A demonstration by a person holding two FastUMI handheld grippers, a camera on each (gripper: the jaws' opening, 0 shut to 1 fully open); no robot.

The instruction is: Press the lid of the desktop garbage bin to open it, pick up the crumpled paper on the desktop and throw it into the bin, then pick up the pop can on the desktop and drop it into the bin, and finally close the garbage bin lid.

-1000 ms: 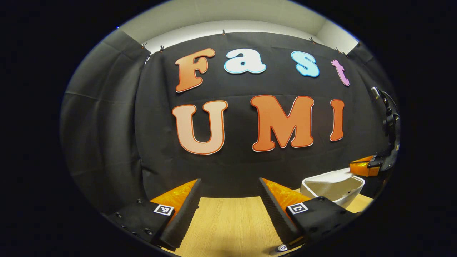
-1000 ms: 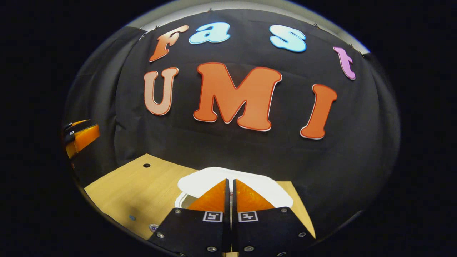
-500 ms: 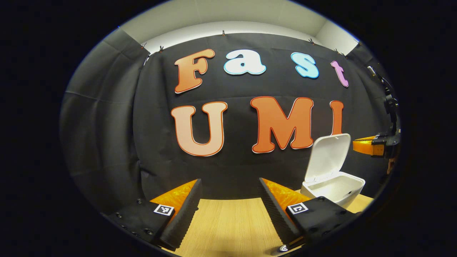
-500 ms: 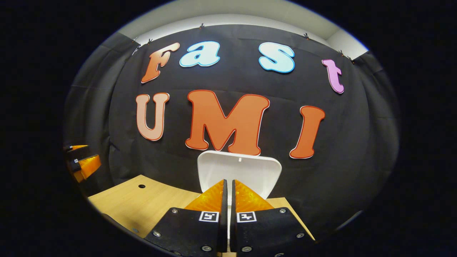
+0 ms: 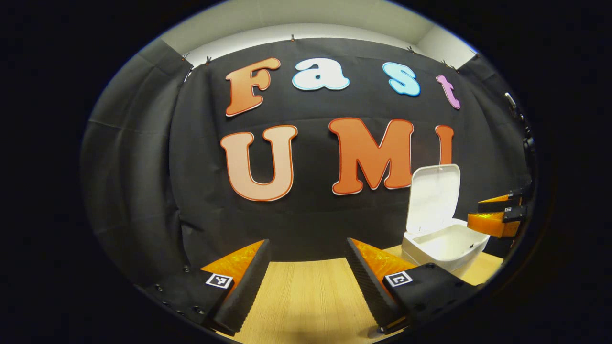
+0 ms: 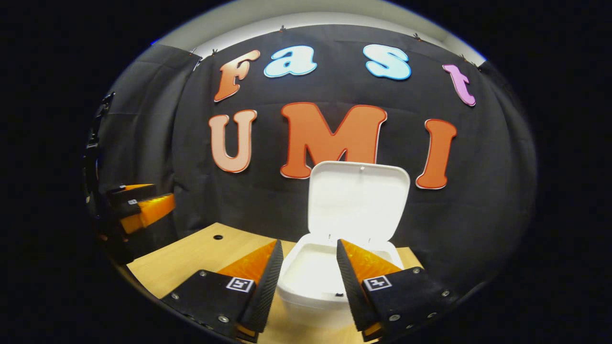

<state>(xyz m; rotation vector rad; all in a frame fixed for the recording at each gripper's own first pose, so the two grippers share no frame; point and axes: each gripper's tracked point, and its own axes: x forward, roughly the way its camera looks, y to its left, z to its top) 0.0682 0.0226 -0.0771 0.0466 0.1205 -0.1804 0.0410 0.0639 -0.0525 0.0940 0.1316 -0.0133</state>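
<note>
The smooth white plastic bin (image 6: pixel 313 279) — lid (image 6: pixel 357 200) raised upright — is seen lower centre, between the spread right hand-held gripper (image 6: pixel 306 279) fingers; the left hand-held gripper (image 5: pixel 306 282) is likewise held apart above the wood-grain counter (image 5: pixel 311 301).

The lid (image 6: pixel 358 200) has swung upright; the right hand-held gripper (image 6: pixel 306 277) has parted.

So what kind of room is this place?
Probably a recording booth set up as a desk: black cloth walls, a wooden desktop, and a small white garbage bin with its lid standing open.
</note>
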